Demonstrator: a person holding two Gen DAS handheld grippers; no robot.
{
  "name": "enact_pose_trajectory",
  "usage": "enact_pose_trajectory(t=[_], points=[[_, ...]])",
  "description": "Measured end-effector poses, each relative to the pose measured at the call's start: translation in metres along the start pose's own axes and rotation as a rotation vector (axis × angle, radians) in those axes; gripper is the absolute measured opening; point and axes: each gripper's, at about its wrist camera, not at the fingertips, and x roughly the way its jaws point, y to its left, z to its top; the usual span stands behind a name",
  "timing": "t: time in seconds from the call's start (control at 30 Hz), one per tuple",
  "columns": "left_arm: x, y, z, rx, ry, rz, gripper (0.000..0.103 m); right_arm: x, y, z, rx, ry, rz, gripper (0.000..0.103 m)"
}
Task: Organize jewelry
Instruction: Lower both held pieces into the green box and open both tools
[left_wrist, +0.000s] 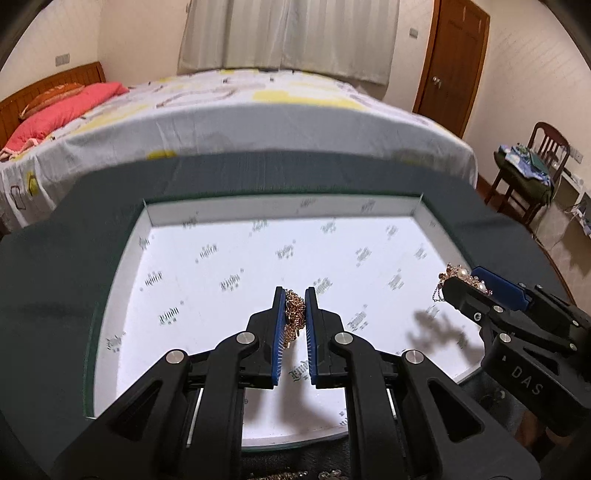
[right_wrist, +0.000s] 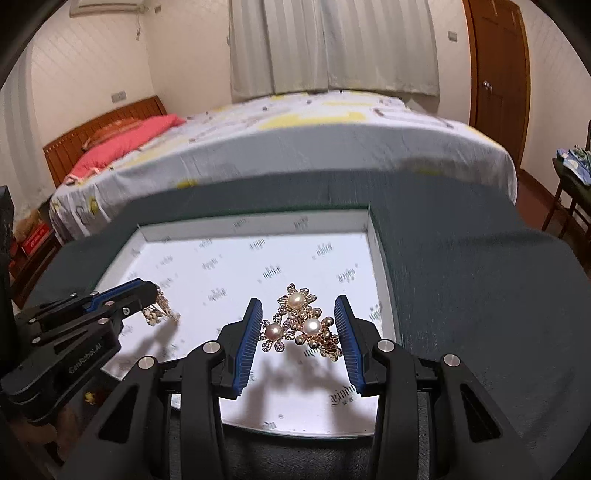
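Gold chain (left_wrist: 294, 314): bunched between the left gripper (left_wrist: 294, 295) fingers, which are clamped on it – hanging over the white tray (left_wrist: 147, 218).
Pearl brooch (right_wrist: 301, 323): spans the gap of the right gripper (right_wrist: 298, 308), fingers part-way apart and pinching it at its two ends, over the tray's right half.
Risk, chain: loose loops dangle below the pads – could snag on the pad ridges at release or land in a knot.
Risk, brooch: edge-only hold on an irregular piece; a tilt or jolt may pop it out early.
Risk, tangle: both pieces close together – chain could catch the brooch petals.
Pose: both grippers angled down toward the tray floor, side by side, above the dark green surface (right_wrist: 461, 258).
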Motion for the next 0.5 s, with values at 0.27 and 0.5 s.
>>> enact_pose_trajectory(t=[0.27, 0.5], points=[[0.017, 0.002, -0.009, -0.021, 0.067, -0.005, 0.011, 0.018, 0.000, -0.013, -0.016, 0.076, -0.017, 0.041], [0.013, 0.009, -0.009, -0.053, 0.049, 0.005, 0.047, 0.015, -0.003, -0.012, -0.013, 0.052, -0.025, 0.065]])
